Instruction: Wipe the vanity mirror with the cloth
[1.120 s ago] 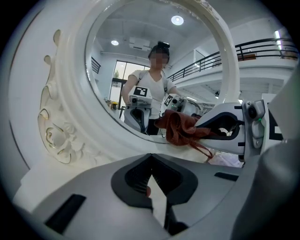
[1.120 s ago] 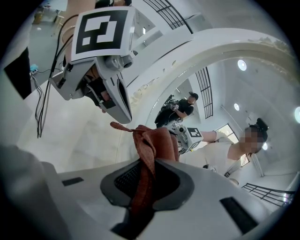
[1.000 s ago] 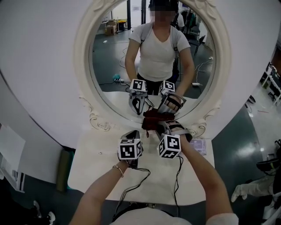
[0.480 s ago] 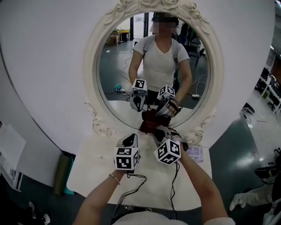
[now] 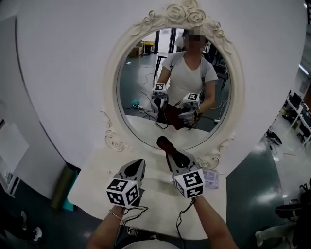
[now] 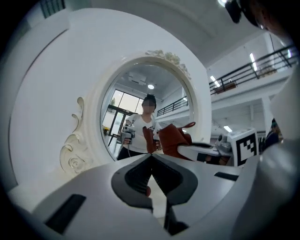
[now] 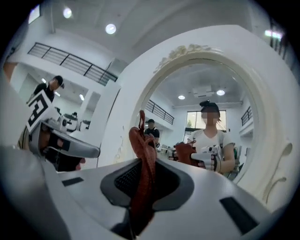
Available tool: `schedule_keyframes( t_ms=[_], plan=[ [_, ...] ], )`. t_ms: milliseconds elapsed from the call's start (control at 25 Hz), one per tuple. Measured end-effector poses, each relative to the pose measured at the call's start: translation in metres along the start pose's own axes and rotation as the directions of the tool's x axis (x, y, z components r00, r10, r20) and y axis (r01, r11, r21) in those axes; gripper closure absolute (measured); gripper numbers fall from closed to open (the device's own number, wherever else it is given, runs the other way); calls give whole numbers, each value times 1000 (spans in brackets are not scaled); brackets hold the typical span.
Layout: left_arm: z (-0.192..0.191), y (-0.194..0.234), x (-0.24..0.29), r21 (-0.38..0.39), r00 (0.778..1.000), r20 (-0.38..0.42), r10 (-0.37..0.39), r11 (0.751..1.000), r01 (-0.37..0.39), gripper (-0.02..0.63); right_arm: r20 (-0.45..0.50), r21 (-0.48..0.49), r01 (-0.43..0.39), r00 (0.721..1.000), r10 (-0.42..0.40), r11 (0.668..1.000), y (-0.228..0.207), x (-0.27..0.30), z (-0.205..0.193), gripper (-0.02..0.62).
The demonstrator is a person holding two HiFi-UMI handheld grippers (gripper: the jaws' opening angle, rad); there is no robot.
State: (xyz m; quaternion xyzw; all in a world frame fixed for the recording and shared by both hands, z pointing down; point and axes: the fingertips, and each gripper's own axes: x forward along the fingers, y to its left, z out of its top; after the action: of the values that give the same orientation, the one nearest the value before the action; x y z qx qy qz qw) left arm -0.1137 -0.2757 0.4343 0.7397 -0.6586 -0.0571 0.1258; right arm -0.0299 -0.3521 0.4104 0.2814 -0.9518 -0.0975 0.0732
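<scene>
vanity mirror (image 5: 146, 92): glass, glossy, sharply reflective
frame (image 5: 181, 13): cream, moulded relief of roses and scrolls, smooth with a soft sheen; the material cannot be told
cloth (image 7: 143, 159): dark red-brown fabric, matt, soft, creased into folds
right hand-held gripper (image 5: 168, 149) and left hand-held gripper (image 5: 138, 163): pale grey plastic shells, smooth and matt; on the right one, inner pads (image 7: 123, 178) dark with a fine grid texture
counter (image 5: 155, 194): white, smooth, low sheen
floor (image 5: 257, 194): dark, polished, showing glare

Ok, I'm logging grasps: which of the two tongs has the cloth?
The right tongs: they are shut on the dark red cloth, which sticks up between them. The left tongs are shut with nothing between them.
</scene>
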Motion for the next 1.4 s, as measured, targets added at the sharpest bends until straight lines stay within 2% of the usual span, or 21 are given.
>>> schedule_keyframes(
  t_ms=[80,160,360,640,800,960,1160,1400],
  plan=[
    [0,-5,-15,-71,999,22,-27,997,28,603,27,104,28,999,-31,994,-3,-16,-1,534],
    [-4,-8,-25,-82,1000,28,-7,997,9,603,31,184,66,997,-73,981,-7,-30,-6,534],
    [-11,-10,-37,-52,998,38,59,997,-57,603,-33,361,151,988,-149,920,-3,-53,-38,534],
    [-20,-22,-47,27,999,51,20,999,-21,603,-112,488,230,973,-201,842,7,-89,-78,532],
    [-29,-24,-58,46,1000,22,-16,999,15,603,-126,500,311,950,-287,808,14,-108,-85,532],
    [-37,-27,-84,58,997,10,-76,996,75,603,-74,440,391,913,-401,808,28,-130,-67,532],
    [-35,-17,-100,63,997,11,-75,995,74,603,-53,399,434,890,-453,807,48,-147,-44,532],
    [-43,-19,-106,78,994,10,-105,992,104,603,-70,385,505,850,-522,772,64,-178,-42,534]
  ],
)
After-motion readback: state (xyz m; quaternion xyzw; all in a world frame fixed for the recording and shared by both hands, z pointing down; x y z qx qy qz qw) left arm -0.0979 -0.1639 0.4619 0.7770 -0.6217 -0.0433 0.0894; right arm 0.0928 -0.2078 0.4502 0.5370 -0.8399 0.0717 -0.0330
